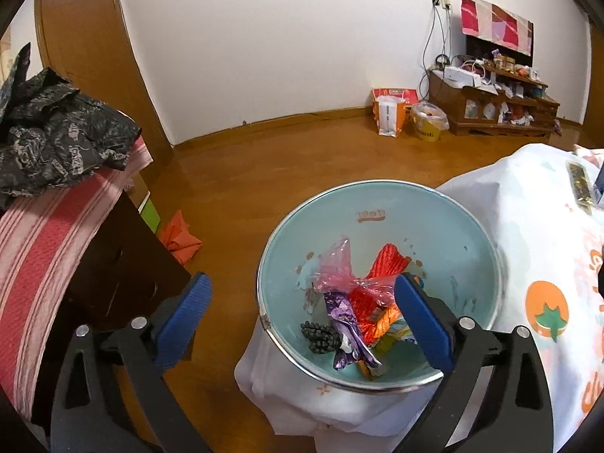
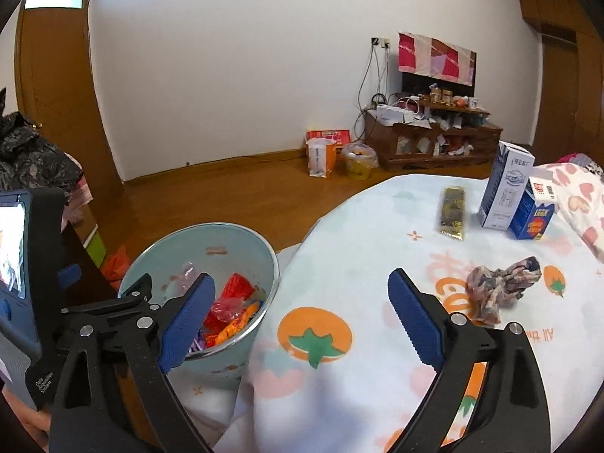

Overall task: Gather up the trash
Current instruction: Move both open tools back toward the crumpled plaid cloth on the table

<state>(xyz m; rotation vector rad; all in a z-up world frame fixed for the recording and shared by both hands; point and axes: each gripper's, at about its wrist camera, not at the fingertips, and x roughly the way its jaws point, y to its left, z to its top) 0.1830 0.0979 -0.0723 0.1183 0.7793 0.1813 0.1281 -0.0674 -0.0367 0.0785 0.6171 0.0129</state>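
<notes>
Here, both grippers are spread wide and hold nothing. The left gripper (image 1: 302,324) hangs over a pale blue bin (image 1: 381,204) that stands on the floor, touching the table's left edge. Inside the bin lie wrappers (image 1: 362,302) in red, orange, purple and clear pink, so part of the trash looks already collected.

The right gripper (image 2: 300,321) hovers above the near left part of the table (image 2: 339,226), which is covered by a white cloth printed with orange fruit. Trash still left on it: a crumpled wad (image 2: 498,287) near the right edge, just beyond the right gripper's right finger; a dark flat packet (image 2: 455,209) toward the far edge; and two cartons (image 2: 517,196) standing upright together at the far right corner. Whether the cartons are empty cannot be told.

The wad lies nearest, so it seems the likely next pick.
</notes>
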